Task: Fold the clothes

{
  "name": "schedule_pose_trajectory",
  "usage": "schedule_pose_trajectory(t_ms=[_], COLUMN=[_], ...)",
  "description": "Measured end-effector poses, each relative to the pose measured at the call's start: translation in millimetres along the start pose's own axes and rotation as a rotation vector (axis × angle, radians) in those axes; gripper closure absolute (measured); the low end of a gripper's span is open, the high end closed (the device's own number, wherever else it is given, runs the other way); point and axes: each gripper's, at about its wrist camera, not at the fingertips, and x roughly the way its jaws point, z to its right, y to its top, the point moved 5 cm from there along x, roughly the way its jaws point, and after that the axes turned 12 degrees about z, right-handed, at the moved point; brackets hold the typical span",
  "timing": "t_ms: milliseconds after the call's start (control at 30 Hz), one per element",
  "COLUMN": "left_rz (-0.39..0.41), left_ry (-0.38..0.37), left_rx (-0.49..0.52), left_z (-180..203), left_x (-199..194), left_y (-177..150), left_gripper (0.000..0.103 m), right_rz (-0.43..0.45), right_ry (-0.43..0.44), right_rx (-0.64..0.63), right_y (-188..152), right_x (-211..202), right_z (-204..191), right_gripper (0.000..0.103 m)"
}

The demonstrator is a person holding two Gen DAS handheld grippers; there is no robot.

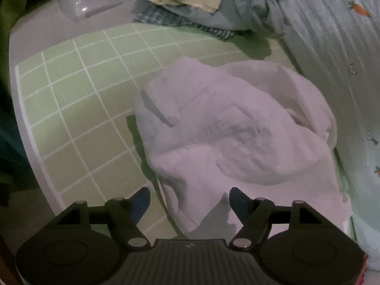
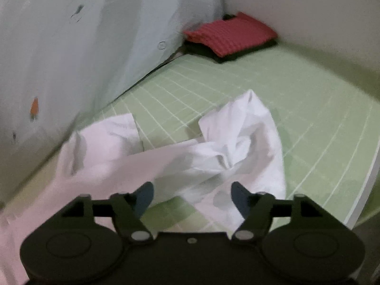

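A crumpled white garment (image 1: 228,128) lies in a heap on the green gridded mat (image 1: 78,109). My left gripper (image 1: 190,201) is open, just above the garment's near edge, holding nothing. In the right wrist view the same white garment (image 2: 213,152) spreads across the mat (image 2: 308,123), bunched and twisted. My right gripper (image 2: 192,197) is open over the garment's near fold, holding nothing.
A pile of unfolded clothes (image 1: 201,2) sits at the mat's far end. A person in a pale carrot-print shirt (image 1: 344,71) stands along the mat's side, also in the right wrist view (image 2: 71,59). Folded red and dark clothes (image 2: 230,35) lie stacked in the corner.
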Motion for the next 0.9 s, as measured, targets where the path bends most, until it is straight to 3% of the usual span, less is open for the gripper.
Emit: schedule_pose_trajectory(t_ms=[33,100,167,300,400,567,667,733,767,833,900], left_rz=[-0.001,-0.002,-0.013,0.015,0.075,0.107,0.122,0.130,0.135,0.147,0.161], left_ry=[-0.005,-0.018,-0.009,-0.036,0.009,0.126,0.179,0.206,0.202,0.193,0.190], left_rx=[0.012,0.014,0.001,-0.025,0.048,0.003,0.051,0.093,0.100,0.112,0.126], left_z=[1.6,2.6,-1.6,-11.6,-21.6,-55.8,-53.7,-48.9,-45.6,-38.1,-27.2], left_x=[1.5,3.4,6.1,0.4,-7.8,-7.8,-13.7,-20.8,-25.4,-35.3,-39.8], left_y=[0.4,1.6,5.8,25.4,55.4,95.9,94.7,88.4,83.7,73.5,63.4], left_gripper=[0.034,0.066,0.091,0.096,0.096,0.094,0.080,0.063,0.053,0.048,0.032], right_rz=[-0.006,-0.014,-0.018,-0.025,-0.032,-0.026,-0.021,-0.021,-0.017,-0.002,0.010], right_ry=[-0.006,-0.009,-0.012,-0.018,-0.026,-0.043,-0.052,-0.068,-0.082,-0.112,-0.124], right_rx=[0.031,0.051,0.046,0.032,0.021,-0.024,-0.044,-0.061,-0.072,-0.092,-0.089], right_y=[-0.7,-2.0,-4.1,-8.5,-11.8,-17.6,-22.2,-24.0,-23.4,-20.7,-15.4], right_x=[1.2,2.6,2.8,1.1,0.4,-2.1,-5.1,-5.2,-5.3,-5.9,-5.6], right_z=[0.3,-2.5,-5.0,-9.1,-11.9,-18.1,-20.2,-18.1,-16.3,-10.8,-4.3], right_gripper=[0.026,0.026,0.026,0.026,0.026,0.026,0.025,0.025,0.025,0.024,0.024])
